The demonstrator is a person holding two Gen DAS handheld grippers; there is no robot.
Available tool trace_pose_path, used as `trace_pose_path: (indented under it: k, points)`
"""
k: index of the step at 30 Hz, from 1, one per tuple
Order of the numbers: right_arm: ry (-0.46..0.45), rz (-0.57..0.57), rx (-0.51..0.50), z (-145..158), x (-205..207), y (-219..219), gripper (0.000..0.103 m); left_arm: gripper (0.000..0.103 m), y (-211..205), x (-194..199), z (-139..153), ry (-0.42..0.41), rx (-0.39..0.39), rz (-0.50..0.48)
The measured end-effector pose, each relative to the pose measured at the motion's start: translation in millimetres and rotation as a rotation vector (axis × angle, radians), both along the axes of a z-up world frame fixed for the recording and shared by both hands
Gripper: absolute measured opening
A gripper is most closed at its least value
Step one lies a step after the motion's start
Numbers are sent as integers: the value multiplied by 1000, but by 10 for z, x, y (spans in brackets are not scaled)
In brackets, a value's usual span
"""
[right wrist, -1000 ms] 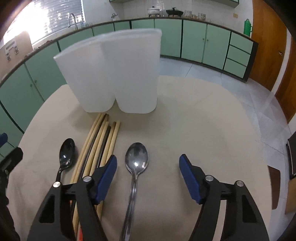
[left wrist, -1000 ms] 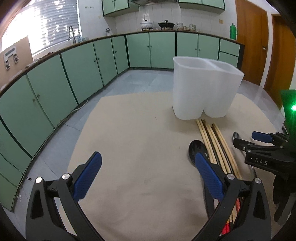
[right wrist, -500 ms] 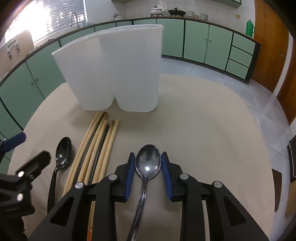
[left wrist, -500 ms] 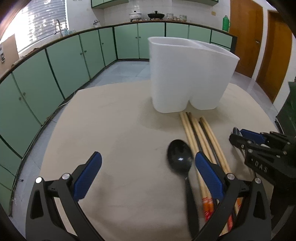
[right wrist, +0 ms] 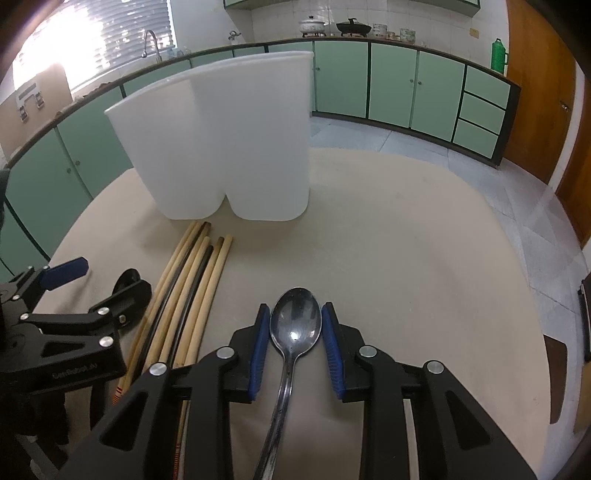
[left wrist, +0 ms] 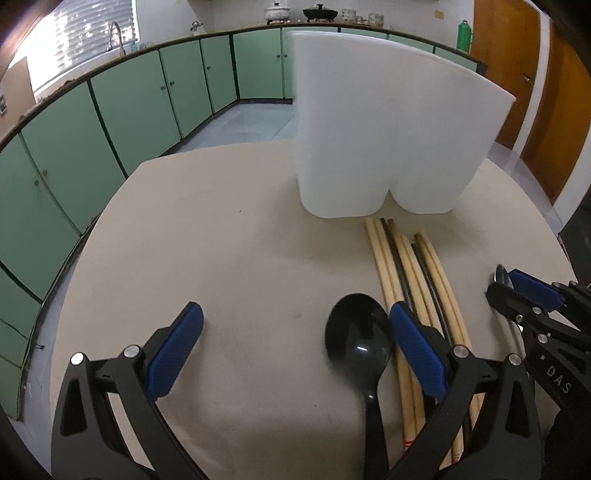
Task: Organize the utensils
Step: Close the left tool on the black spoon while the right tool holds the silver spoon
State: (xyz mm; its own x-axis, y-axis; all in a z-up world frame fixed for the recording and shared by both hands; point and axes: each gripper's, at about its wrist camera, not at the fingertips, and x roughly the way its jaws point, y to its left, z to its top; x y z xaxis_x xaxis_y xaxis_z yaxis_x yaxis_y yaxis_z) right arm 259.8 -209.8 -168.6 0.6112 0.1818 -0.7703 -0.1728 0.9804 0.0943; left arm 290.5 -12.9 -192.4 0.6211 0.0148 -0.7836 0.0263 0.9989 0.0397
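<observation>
The inside of the white holder (right wrist: pixel 229 147) cannot be seen from either wrist view; only its outer walls show, so its contents cannot be told. The metal spoon's (right wrist: pixel 295 328) handle runs off the bottom edge of the right wrist view, and whether the right gripper's (right wrist: pixel 295 347) jaws actually touch its bowl is unclear. In the left wrist view, the black spoon's (left wrist: pixel 358 343) handle is cut off below, and the chopsticks' (left wrist: pixel 413 280) near ends vanish behind the left gripper (left wrist: pixel 295 350). The pots (right wrist: pixel 332 26) on the far counter are too small to tell apart.
</observation>
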Motion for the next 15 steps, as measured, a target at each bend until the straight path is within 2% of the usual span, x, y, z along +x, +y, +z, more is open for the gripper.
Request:
trace_pose_path:
  k: [4, 7, 13, 15]
  points:
    - [0, 2, -8, 2, -9, -3, 29, 95, 61, 32, 20, 18, -7, 1]
    - [1, -1, -19, 0, 1, 23, 29, 87, 72, 31, 16, 17, -17, 1]
    - [1, -12, -41, -17, 18, 126, 29, 62, 3, -56, 18, 6, -33, -37]
    - [-2, -12, -52, -22, 13, 170, 29, 46, -40, -82, 26, 0, -42, -57]
